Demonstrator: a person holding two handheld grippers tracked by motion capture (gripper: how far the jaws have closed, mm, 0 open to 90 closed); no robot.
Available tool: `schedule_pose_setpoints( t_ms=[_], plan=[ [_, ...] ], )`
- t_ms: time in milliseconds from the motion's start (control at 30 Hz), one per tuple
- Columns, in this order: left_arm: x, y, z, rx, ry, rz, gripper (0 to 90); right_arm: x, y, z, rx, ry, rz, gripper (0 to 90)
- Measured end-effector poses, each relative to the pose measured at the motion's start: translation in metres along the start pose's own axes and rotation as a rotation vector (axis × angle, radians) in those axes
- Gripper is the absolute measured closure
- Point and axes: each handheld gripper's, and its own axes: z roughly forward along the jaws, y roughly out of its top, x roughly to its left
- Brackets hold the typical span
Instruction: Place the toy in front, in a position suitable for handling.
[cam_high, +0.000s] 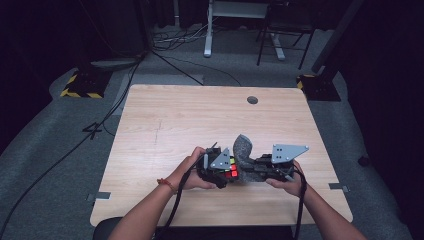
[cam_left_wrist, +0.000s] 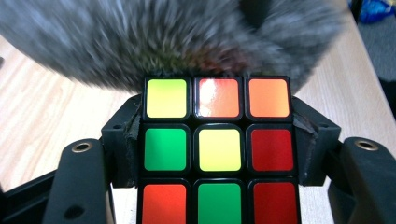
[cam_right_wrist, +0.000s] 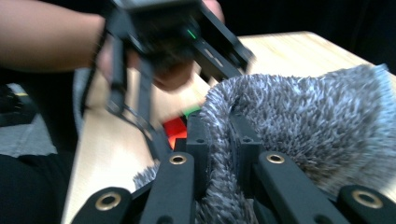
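My left tongs (cam_left_wrist: 219, 140) clamp the hard, slick puzzle cube (cam_left_wrist: 218, 149) by its sides; my right tongs (cam_right_wrist: 224, 154) pinch the soft, limp fuzzy cloth (cam_right_wrist: 317, 126).

High view: table (cam_high: 200, 115) evenly lit from above, pale wood bright against a surround that falls off to near black at the left, right and top edges; floor dim grey. Shadows under the hands are short and soft. Image is low in detail, slightly soft throughout. Left gripper view: cube (cam_left_wrist: 218, 149) sharp and saturated, with a white glare patch on the top-middle orange sticker; the grey fuzzy cloth (cam_left_wrist: 177, 37) above it is smeared by motion blur. Right gripper view: the far left gripper (cam_right_wrist: 173, 42) and the hand behind it are blurred; cloth fibres near the jaws are crisp; background black.
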Motion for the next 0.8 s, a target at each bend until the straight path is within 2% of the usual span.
schedule_pose_setpoints(
  t_ms=[67,133,233,333,433,467,500,533,633,800],
  plan=[
    [0.002,0.001,-0.006,-0.036,0.000,-0.008,33.4,-0.005,-0.004,0.000,0.026,-0.015,0.024,81.6],
    [0.002,0.003,-0.012,-0.068,0.006,-0.009,33.5,-0.011,-0.010,0.004,0.077,-0.044,0.032,81.6],
    [0.003,0.003,-0.018,-0.104,0.003,-0.018,33.4,-0.019,-0.018,0.008,0.099,-0.017,0.079,81.6],
    [0.002,0.003,-0.021,-0.149,-0.006,-0.018,33.4,-0.021,-0.021,0.013,0.139,0.004,0.093,81.5],
    [0.002,0.002,-0.021,-0.150,-0.006,-0.017,33.3,-0.020,-0.021,0.012,0.106,0.034,0.105,81.5],
    [0.002,0.000,-0.021,-0.164,-0.014,-0.025,33.2,-0.021,-0.021,0.011,0.087,0.050,0.113,81.5],
    [0.003,0.000,-0.022,-0.168,-0.017,-0.025,33.2,-0.023,-0.021,0.008,0.050,0.076,0.136,81.6],
    [0.004,-0.001,-0.022,-0.169,-0.017,-0.030,33.1,-0.024,-0.021,0.007,0.041,0.082,0.148,81.6],
    [0.004,-0.001,-0.023,-0.168,-0.012,-0.028,32.9,-0.027,-0.022,0.003,0.004,0.092,0.168,81.6],
    [0.005,-0.002,-0.024,-0.152,-0.017,-0.017,32.8,-0.023,-0.017,-0.003,-0.034,0.081,0.141,81.8]
  ],
)
